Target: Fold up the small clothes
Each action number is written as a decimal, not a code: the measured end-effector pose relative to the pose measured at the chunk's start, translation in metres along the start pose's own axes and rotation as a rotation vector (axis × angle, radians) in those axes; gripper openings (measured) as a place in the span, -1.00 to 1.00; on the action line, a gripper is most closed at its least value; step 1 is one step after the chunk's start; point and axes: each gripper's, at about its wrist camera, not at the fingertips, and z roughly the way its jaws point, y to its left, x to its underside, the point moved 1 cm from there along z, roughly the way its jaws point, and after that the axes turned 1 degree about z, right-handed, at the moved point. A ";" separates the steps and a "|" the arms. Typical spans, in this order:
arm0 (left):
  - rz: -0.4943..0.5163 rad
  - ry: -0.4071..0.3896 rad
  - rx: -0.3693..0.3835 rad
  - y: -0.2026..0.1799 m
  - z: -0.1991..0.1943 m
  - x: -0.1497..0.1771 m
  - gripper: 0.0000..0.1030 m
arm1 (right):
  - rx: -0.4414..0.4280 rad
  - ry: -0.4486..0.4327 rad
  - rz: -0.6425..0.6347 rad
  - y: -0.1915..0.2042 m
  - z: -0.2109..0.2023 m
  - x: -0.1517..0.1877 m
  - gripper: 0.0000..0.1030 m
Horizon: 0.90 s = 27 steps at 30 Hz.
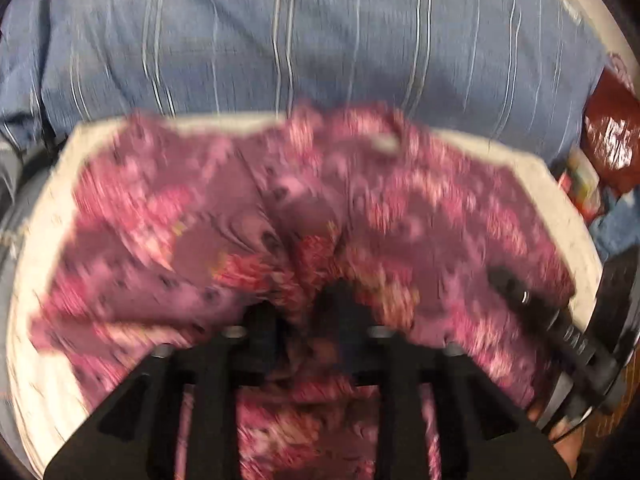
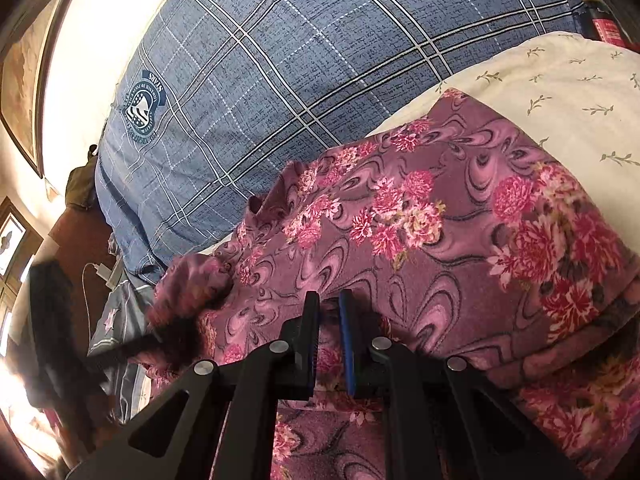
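Observation:
A small purple garment with pink flowers (image 1: 280, 208) lies spread on a cream surface (image 1: 52, 240); the left wrist view is motion-blurred. My left gripper (image 1: 304, 300) is shut on a bunched fold of this garment. In the right wrist view the same floral garment (image 2: 420, 240) lies partly folded over itself. My right gripper (image 2: 329, 300) has its jaws nearly together with a narrow gap, and cloth sits between them; it grips the garment's near edge. The other gripper (image 2: 176, 320) shows blurred at the left, holding cloth.
A blue plaid quilt (image 2: 300, 80) lies behind the garment. A cream cloth with small leaf sprigs (image 2: 560, 92) is at the right. A white charger and cable (image 2: 100, 272) lie at the left. The person's blue striped shirt (image 1: 320, 40) fills the far side.

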 end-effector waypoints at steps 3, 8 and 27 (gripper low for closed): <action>-0.013 -0.013 0.051 0.009 -0.025 0.013 -0.11 | 0.034 0.012 -0.013 0.004 0.001 -0.001 -0.78; -0.161 -0.045 0.092 0.064 -0.076 0.032 0.28 | 0.103 0.057 -0.225 0.061 0.006 0.001 -0.42; -0.514 -0.009 0.140 0.174 -0.082 0.080 0.29 | 0.243 0.206 -0.882 0.249 0.126 0.061 -0.82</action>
